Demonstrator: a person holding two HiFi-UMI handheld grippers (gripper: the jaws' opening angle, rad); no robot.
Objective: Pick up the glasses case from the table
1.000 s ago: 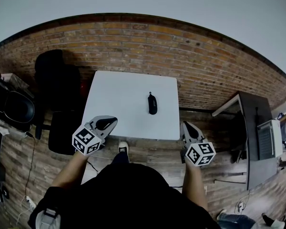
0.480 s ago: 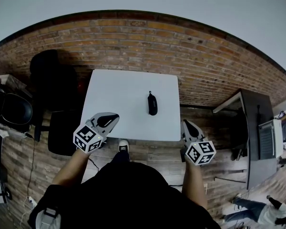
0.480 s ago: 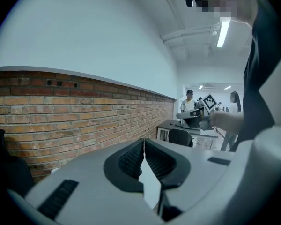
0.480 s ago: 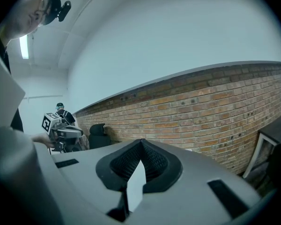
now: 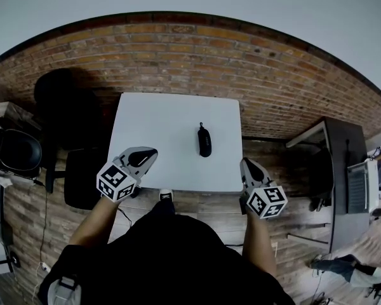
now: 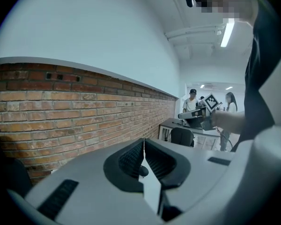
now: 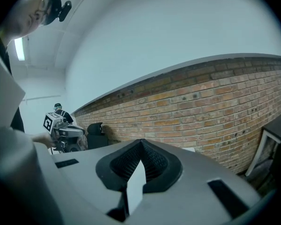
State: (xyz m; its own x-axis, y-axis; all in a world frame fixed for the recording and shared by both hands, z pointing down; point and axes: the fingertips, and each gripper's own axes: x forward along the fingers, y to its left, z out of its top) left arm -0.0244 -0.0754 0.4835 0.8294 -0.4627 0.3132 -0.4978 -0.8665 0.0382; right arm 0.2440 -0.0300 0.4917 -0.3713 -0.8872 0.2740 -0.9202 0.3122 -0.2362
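A small black glasses case (image 5: 204, 140) lies on the white square table (image 5: 159, 126), right of its middle, lengthwise away from me. My left gripper (image 5: 147, 154) hovers over the table's near left edge, shut with nothing in it. My right gripper (image 5: 247, 166) is just off the table's near right corner, also shut and empty. In the left gripper view the left gripper (image 6: 144, 144) shows its jaws closed tip to tip against the brick wall (image 6: 61, 102). The right gripper (image 7: 140, 145) looks the same in the right gripper view. Neither gripper view shows the case.
A red brick wall (image 5: 241, 62) runs behind the table. A dark chair (image 5: 70, 103) stands left of the table. A dark desk (image 5: 340, 170) stands at the right. The floor (image 5: 203, 205) is wood planks. People stand far off in both gripper views.
Both grippers have come a little closer to the table; the left now reaches over its near edge. The case has not moved. Both grippers stayed shut.
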